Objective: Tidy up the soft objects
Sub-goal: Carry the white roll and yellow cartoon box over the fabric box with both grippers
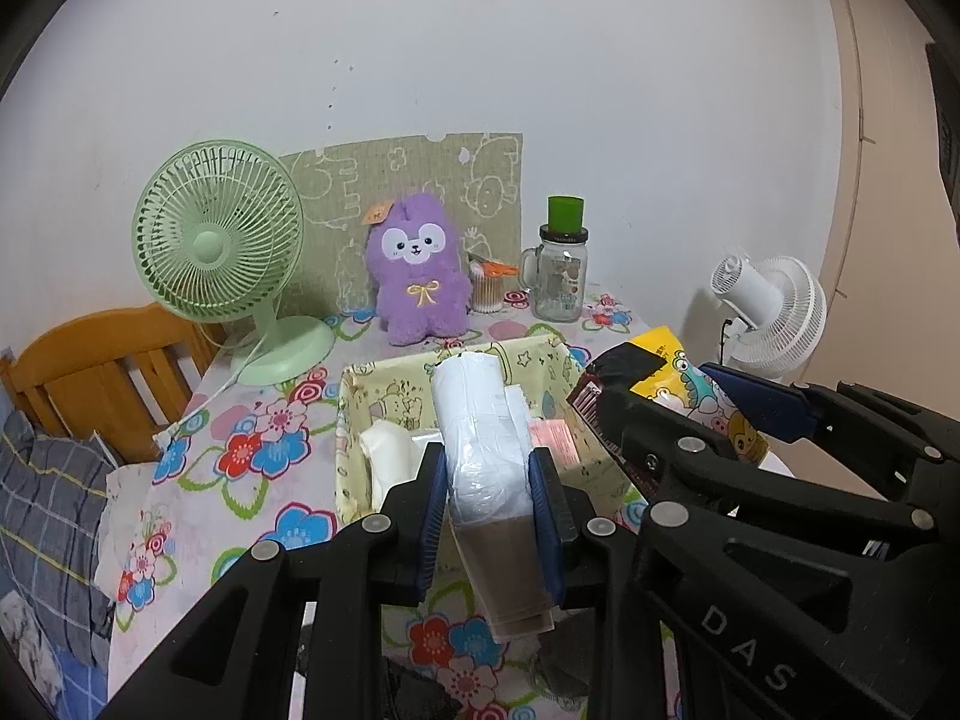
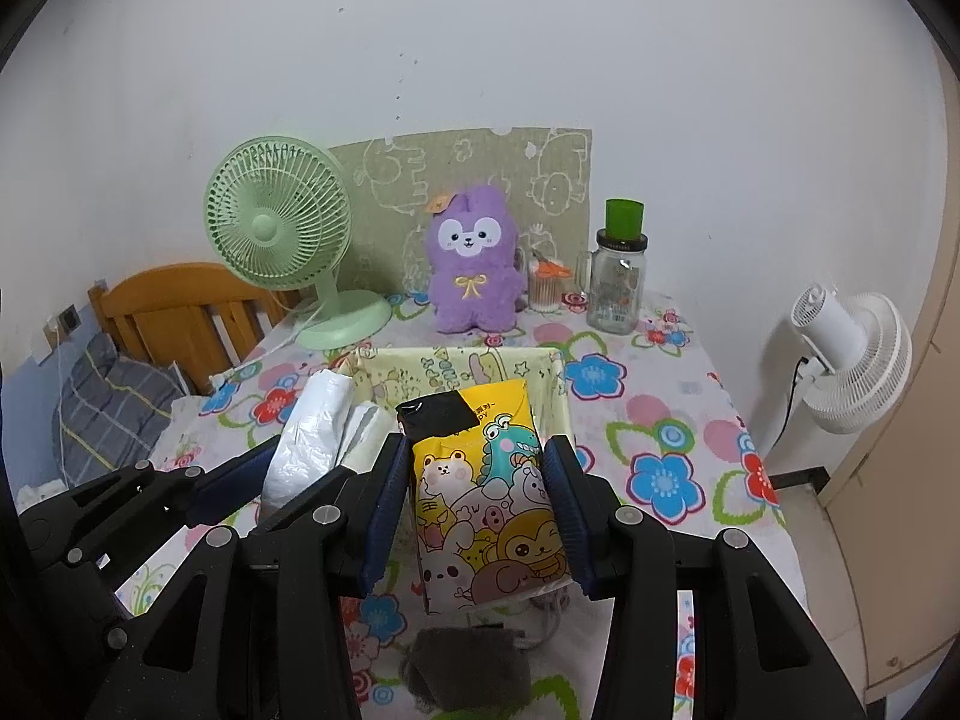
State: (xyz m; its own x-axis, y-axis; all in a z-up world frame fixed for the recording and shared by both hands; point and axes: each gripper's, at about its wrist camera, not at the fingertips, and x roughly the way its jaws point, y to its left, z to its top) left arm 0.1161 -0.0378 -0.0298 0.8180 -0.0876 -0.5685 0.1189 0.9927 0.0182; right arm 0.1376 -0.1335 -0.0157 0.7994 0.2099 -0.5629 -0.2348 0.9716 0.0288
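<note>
Blue-padded tongs grip one soft packet apiece above a flower-print tablecloth [image 2: 654,420]. The left gripper [image 1: 489,516] is clamped on a white plastic-wrapped pack [image 1: 480,450], which stands up between its pads, brown lower end hanging below them and white top reaching past the fingertips. The right gripper [image 2: 474,516] is clamped on a yellow cartoon-animal packet [image 2: 486,510], held upright between its pads with its black-patched top leaning away beyond the tips. Both tongs sit side by side, the left one's pack just to the left of the right one's packet. Directly beyond and below both sets of fingertips sits a yellow fabric-lined basket [image 2: 552,372], already holding white and pink items under the left gripper's pack. Farther ahead of the tongs, against the wall, sit a purple plush toy [image 2: 471,264], a green desk fan [image 2: 279,228] to its left and a glass jar [image 2: 618,282] with a green lid to its right. Below the right gripper lies a grey fuzzy object [image 2: 465,669].
</note>
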